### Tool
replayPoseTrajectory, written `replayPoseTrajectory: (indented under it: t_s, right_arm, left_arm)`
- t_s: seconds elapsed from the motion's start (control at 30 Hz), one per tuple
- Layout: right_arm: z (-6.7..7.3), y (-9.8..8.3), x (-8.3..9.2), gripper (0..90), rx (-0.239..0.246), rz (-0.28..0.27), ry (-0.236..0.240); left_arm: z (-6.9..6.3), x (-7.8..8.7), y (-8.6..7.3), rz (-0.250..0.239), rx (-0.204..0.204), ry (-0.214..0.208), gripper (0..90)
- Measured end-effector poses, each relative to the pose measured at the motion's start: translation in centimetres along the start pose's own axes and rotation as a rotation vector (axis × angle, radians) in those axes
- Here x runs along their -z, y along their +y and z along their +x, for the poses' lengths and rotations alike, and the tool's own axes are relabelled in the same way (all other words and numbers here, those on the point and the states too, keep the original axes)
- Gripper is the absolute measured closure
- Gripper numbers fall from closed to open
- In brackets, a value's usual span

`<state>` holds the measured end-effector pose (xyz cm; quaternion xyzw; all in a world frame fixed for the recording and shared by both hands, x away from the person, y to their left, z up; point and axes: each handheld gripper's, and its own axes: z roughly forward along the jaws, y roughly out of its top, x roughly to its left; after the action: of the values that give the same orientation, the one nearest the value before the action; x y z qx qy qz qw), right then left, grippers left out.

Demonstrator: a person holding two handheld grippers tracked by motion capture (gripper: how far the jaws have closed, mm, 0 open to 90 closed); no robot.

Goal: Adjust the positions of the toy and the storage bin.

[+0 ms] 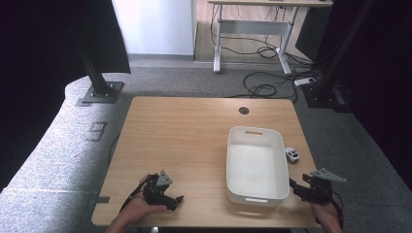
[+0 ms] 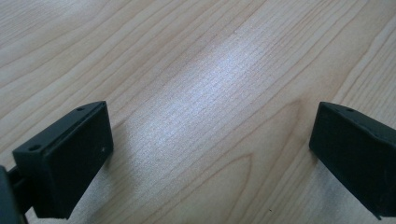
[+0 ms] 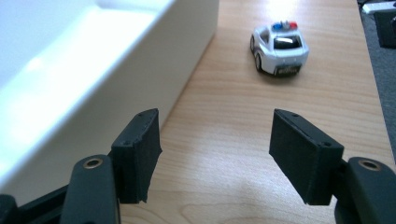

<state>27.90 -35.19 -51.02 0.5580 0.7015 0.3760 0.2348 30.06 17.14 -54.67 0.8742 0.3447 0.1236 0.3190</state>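
A small white toy police car [image 1: 292,155] stands on the wooden table just right of a white plastic bin [image 1: 233,160]. In the right gripper view the car [image 3: 279,48] sits ahead of the jaws with its rear toward me, and the bin wall [image 3: 116,79] runs along the left. My right gripper [image 1: 296,188] is open near the table's front right corner, a short way in front of the car, with nothing held. My left gripper [image 1: 176,201] rests open at the front left, over bare wood [image 2: 205,107].
The bin is empty and takes up the right half of the table [image 1: 180,136]. A round cable hole [image 1: 244,110] sits near the far edge. Beyond the table are a desk frame [image 1: 252,29] and loose cables [image 1: 265,87] on the floor.
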Motion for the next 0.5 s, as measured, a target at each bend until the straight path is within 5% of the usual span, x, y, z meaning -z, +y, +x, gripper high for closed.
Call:
replayPoseTrajectory:
  t_s: [0.5]
  right_arm:
    - [0.8,0.5,1.5,33.1,-0.026,-0.065,0.006]
  left_arm:
    - [0.0,0.0,0.0,0.000,0.000,0.000,0.0]
